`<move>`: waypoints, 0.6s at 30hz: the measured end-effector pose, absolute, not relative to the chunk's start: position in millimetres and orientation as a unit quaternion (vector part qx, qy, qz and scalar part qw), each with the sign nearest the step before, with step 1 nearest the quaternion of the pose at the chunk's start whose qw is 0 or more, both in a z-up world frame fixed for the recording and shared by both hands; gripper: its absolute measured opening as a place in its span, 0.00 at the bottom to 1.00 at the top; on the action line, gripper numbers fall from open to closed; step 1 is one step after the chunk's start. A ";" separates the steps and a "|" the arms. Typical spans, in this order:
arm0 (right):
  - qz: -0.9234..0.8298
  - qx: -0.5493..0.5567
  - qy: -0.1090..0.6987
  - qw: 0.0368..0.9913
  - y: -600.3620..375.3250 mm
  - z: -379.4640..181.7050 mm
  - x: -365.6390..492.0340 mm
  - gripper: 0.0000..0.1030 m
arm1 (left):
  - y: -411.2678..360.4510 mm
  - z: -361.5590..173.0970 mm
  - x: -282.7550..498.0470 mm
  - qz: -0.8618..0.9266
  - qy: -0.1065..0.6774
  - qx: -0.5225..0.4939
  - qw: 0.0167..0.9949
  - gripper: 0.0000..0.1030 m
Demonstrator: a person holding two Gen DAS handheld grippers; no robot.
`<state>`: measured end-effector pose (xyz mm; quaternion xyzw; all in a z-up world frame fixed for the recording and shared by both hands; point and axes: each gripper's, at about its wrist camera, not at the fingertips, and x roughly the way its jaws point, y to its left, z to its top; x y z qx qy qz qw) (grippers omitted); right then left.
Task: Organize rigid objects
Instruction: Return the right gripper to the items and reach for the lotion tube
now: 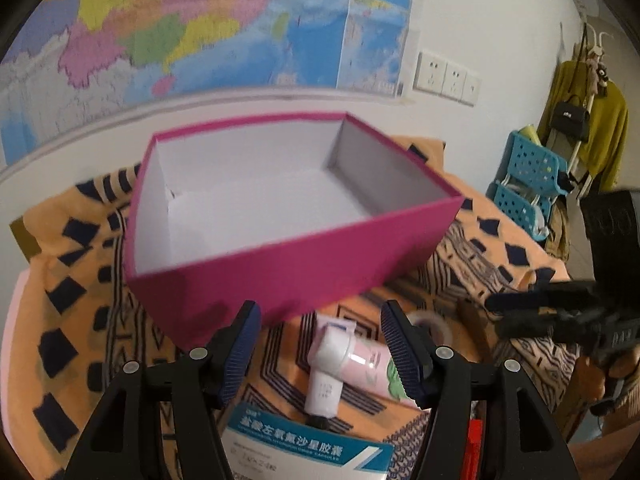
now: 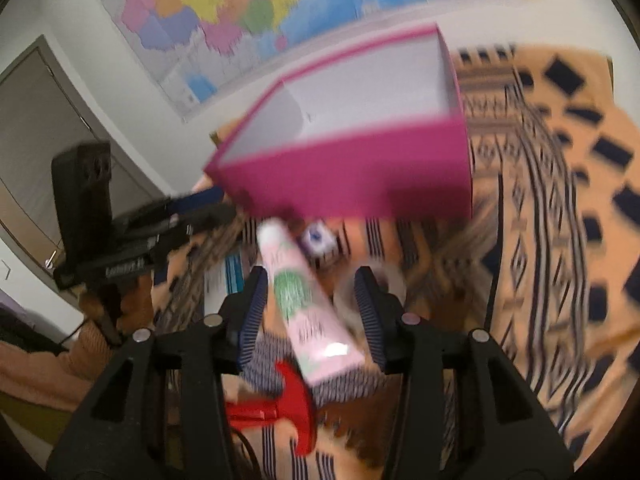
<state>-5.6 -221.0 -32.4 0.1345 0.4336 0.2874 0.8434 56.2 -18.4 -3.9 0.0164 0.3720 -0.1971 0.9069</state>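
Both tools are spread and hold nothing: the left tool (image 1: 320, 350) and right tool (image 2: 310, 306) hover near the empty magenta cardboard box (image 1: 280, 272), above a pink plastic tube (image 2: 308, 312).

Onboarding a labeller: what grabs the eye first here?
The empty magenta cardboard box with white inside dominates mid-table on the orange patterned cloth. In front lies a pink plastic tube, between the open right gripper fingers. A colourful wall map fills the background.
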 end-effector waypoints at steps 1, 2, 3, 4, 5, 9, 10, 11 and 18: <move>0.284 0.137 0.445 0.838 -221.6 -40.8 -10.6 0.46 | -18.7 -8.2 57.0 -0.196 0.377 0.015 0.905 0.62; 0.284 0.141 0.452 0.834 -222.5 -45.9 -14.2 0.46 | -18.8 -11.1 57.3 -0.195 0.380 0.015 0.904 0.62; 0.283 0.143 0.458 0.831 -223.0 -50.4 -16.7 0.46 | -19.3 -13.6 58.1 -0.194 0.383 0.015 0.903 0.62; 0.280 0.145 0.465 0.827 -223.3 -55.3 -18.9 0.46 | -19.4 -16.0 59.0 -0.195 0.386 0.015 0.901 0.62; 0.276 0.145 0.471 0.825 -223.6 -59.5 -21.0 0.46 | -19.8 -18.2 59.8 -0.196 0.389 0.015 0.900 0.62; 0.268 0.145 0.482 0.821 -223.4 -67.9 -25.6 0.46 | -22.6 -25.4 63.2 -0.198 0.400 0.015 0.895 0.62; 0.267 0.143 0.485 0.820 -221.7 -70.3 -27.0 0.46 | -24.0 -26.9 64.0 -0.198 0.402 0.016 0.894 0.61; 0.266 0.142 0.487 0.820 -221.2 -71.5 -27.6 0.46 | -26.0 -28.6 65.0 -0.197 0.404 0.019 0.893 0.61; 0.266 0.126 0.499 0.815 -210.8 -77.7 -31.3 0.46 | -39.7 -33.3 64.8 -0.197 0.405 0.047 0.892 0.43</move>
